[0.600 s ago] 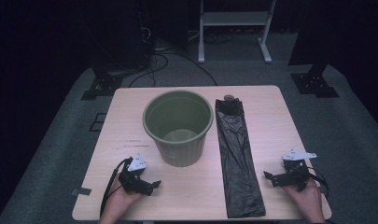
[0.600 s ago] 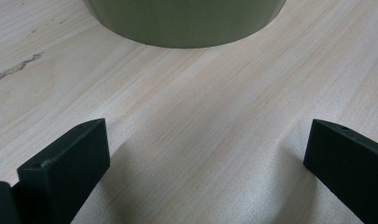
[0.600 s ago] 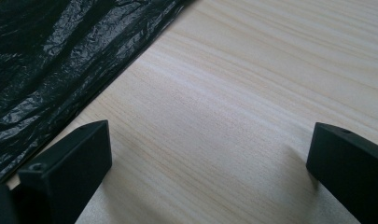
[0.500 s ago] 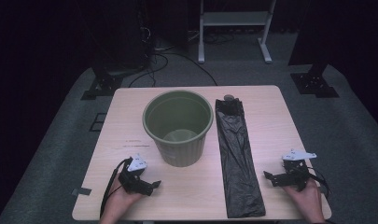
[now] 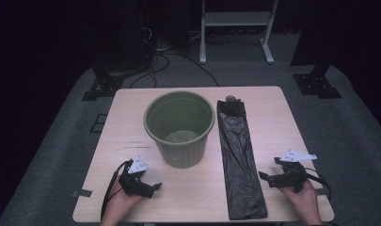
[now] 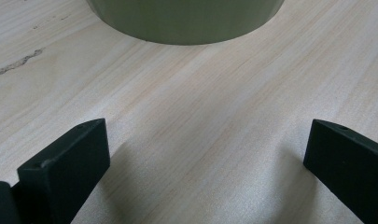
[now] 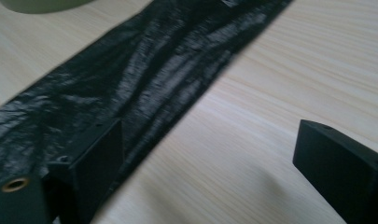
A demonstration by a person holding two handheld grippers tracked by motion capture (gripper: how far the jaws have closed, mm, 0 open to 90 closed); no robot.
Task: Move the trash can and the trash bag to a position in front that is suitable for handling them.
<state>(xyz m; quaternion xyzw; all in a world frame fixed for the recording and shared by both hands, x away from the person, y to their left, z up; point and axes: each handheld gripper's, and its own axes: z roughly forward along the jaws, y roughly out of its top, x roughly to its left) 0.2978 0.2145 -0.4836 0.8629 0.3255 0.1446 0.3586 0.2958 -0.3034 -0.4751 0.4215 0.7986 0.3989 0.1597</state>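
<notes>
Black bin bag [image 5: 240, 160] lies flat as a long folded strip on the table [image 5: 282, 122], running from the far edge toward the person's side, just right of the green bin [image 5: 179, 127]; the two are close but apart. The bin stands upright near the table's middle and looks empty inside. Right gripper [image 5: 268, 178] rests low on the table just beside the near stretch of the bag, jaws pointing at its right edge; in the right gripper view [image 7: 205, 172] the jaws stand wide apart with bare wood between them, one jaw over the bag's edge, nothing gripped. Left gripper [image 5: 153, 188] sits on the near left of the table, in front of the bin; its own view [image 6: 205, 158] shows the jaws apart and empty, the bin's base just ahead. Judgement: the step in hand is likely the first pick-up of the bag, to line the bin. To do it well, slide one right jaw under the strip's edge and pinch all the layers, not the top film alone, since thin plastic slips. Lift slowly so the folds fall open. The left gripper would best steady the bin or take the bag's mouth end, so that the bin is not nudged off its place.
</notes>
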